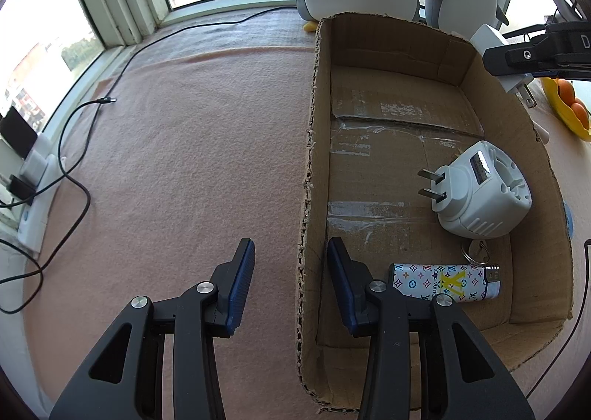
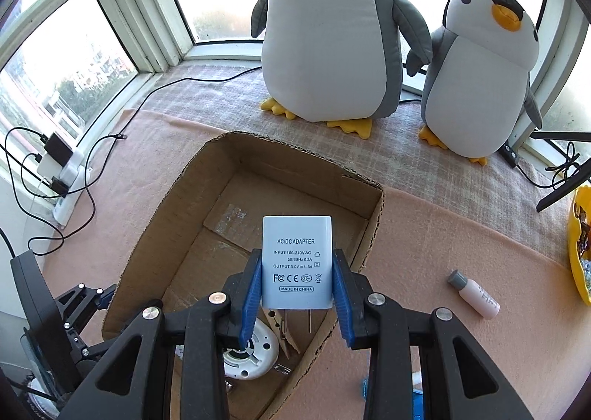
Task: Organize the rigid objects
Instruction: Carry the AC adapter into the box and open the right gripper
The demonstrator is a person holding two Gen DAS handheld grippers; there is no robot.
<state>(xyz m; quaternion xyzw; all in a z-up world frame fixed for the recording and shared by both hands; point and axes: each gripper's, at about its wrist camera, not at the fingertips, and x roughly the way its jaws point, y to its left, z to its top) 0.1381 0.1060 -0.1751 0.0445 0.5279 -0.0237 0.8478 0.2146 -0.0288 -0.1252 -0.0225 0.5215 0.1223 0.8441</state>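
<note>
An open cardboard box (image 1: 314,147) sits on a pink cloth; it also shows in the right wrist view (image 2: 177,198). Inside lie a white travel plug adapter (image 1: 480,191), a patterned lighter (image 1: 443,281) with a key ring, and a wooden clothespin (image 2: 282,333). My left gripper (image 1: 291,265) is open and empty, straddling the box's left wall. My right gripper (image 2: 297,283) is shut on a white AC/DC adapter (image 2: 297,261), held above the box's right side, prongs toward the camera. That adapter (image 1: 491,41) also shows in the left wrist view at the box's far right corner.
Two plush penguins (image 2: 332,36) (image 2: 480,73) stand behind the box by the window. A small pink bottle (image 2: 476,294) lies right of the box. A yellow bowl (image 2: 576,246) sits at the far right. A power strip (image 2: 66,183) with black cables lies on the left.
</note>
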